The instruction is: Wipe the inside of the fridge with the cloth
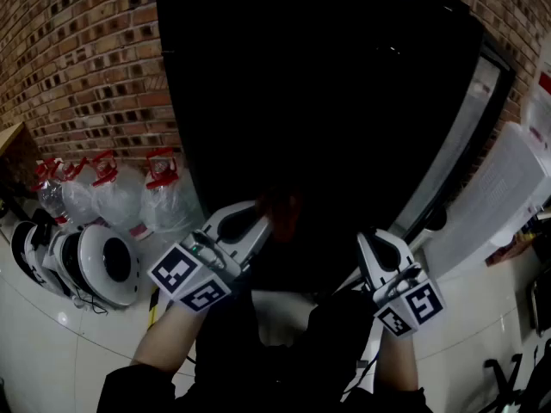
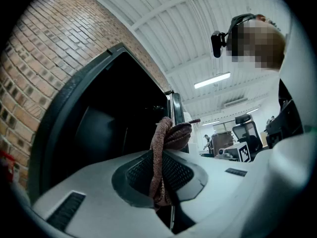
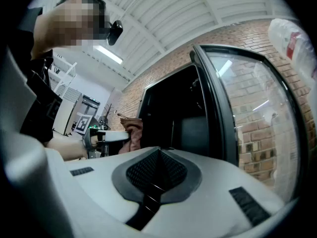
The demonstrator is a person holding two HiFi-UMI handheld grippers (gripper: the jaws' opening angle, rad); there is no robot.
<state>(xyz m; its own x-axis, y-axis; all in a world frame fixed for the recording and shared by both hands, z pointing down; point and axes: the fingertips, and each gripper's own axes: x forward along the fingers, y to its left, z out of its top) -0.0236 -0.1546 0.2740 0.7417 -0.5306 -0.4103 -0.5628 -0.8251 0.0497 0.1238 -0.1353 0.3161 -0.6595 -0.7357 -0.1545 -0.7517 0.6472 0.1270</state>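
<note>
The cloth (image 2: 166,143), seemingly soft, light and limp, best pinched by a bunched fold, sat mid-frame in the left gripper view, clamped in the left gripper (image 1: 258,224) before the dark fridge (image 1: 327,101); the right gripper (image 3: 157,175) was closed and empty.

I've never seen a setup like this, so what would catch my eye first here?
A tall black fridge stands open before a brick wall, its glass door swung to the right. In front of it, the left gripper has its jaws shut on a reddish-brown cloth, while the right gripper is shut and empty.
</note>
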